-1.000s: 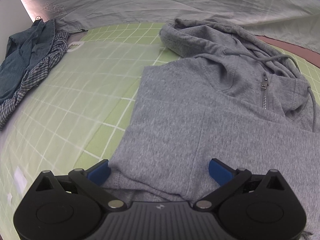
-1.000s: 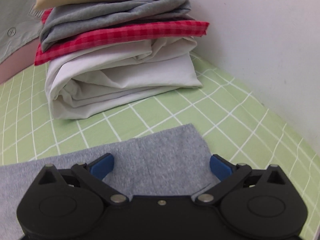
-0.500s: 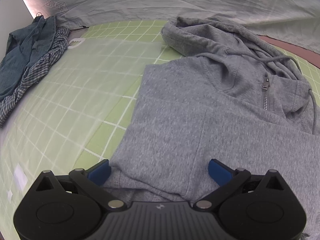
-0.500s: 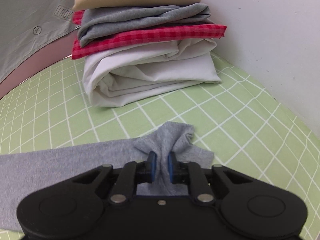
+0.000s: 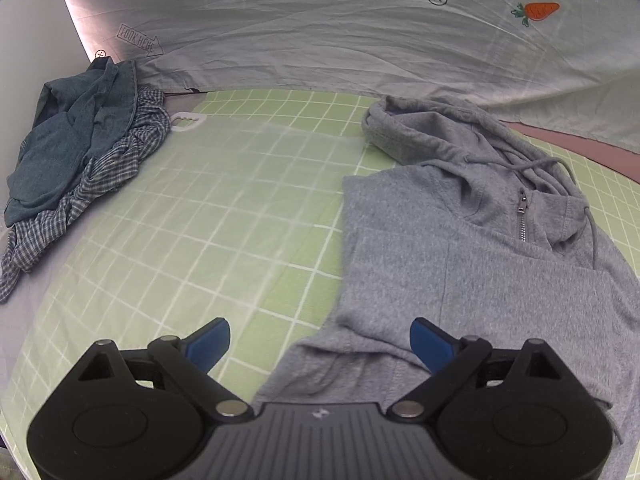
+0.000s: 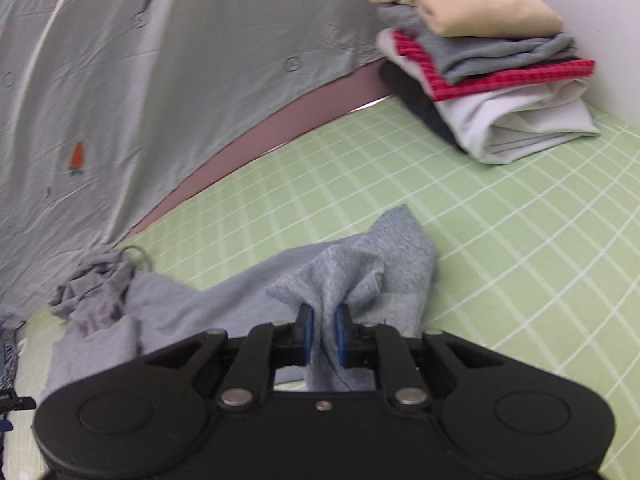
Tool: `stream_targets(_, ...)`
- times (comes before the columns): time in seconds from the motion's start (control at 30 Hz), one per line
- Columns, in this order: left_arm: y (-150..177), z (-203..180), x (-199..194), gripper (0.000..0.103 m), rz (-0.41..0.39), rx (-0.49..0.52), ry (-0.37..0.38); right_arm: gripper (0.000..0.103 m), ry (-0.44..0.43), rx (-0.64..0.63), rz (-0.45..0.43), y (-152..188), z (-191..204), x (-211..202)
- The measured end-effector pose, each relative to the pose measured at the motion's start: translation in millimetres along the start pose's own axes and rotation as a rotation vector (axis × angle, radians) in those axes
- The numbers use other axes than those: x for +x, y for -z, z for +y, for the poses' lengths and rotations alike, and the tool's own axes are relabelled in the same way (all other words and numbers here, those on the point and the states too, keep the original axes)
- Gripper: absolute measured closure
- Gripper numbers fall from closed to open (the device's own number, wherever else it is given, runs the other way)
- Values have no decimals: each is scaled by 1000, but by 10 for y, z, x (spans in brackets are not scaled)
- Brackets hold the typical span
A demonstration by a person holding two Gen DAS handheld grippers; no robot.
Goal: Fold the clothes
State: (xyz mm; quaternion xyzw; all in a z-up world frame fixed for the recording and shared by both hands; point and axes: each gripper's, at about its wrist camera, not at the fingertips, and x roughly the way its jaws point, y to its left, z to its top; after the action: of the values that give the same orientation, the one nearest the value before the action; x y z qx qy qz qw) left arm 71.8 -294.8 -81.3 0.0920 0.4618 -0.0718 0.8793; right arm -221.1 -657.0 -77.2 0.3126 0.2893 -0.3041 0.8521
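The grey hoodie [image 5: 460, 272] is lying spread on the green grid mat [image 5: 208, 220], hood toward the grey sheet [image 5: 320, 32]. The left tongs [image 5: 320, 340] are standing wide open over the hoodie's lower edge, gripping nothing. The right tongs [image 6: 321, 334] are clamping a bunched fold of hoodie fabric [image 6: 340, 272], lifting it off the mat. A folded clothes stack [image 6: 500, 80] is sitting well apart.
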Motion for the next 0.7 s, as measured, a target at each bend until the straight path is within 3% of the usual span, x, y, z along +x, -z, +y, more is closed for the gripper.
stream_targets(0.2,44,413,-131,7,-16,8,30,91,-174,-92,52,173,1226,170)
stream_targets(0.33,32,669,-131,7,-22,-4,17,90,-345,-119,70,256,2164,267)
stream_targets(0.4,5,770,-98,7,-20,-24,11,84,-387,-125,73,300,2480,281)
stream_targets(0.43,-11,803,-78,7,-21,-36,9,68,-400,-124,76,322,2617,290)
stream_targets(0.47,-29,826,-56,7,-22,-47,8,51,-395,-135,75,339,2704,296)
stream_targets(0.5,-55,840,-27,7,-24,-62,11,46,-373,-157,69,351,2741,298)
stream_targets(0.6,-152,768,66,7,-34,-70,35,40,-245,-244,27,297,2636,358)
stream_targets(0.63,-188,725,100,7,-38,-66,44,34,-188,-252,14,253,2535,400)
stream_targets(0.7,-275,584,160,7,-49,-41,63,33,-87,-252,-10,170,2297,484)
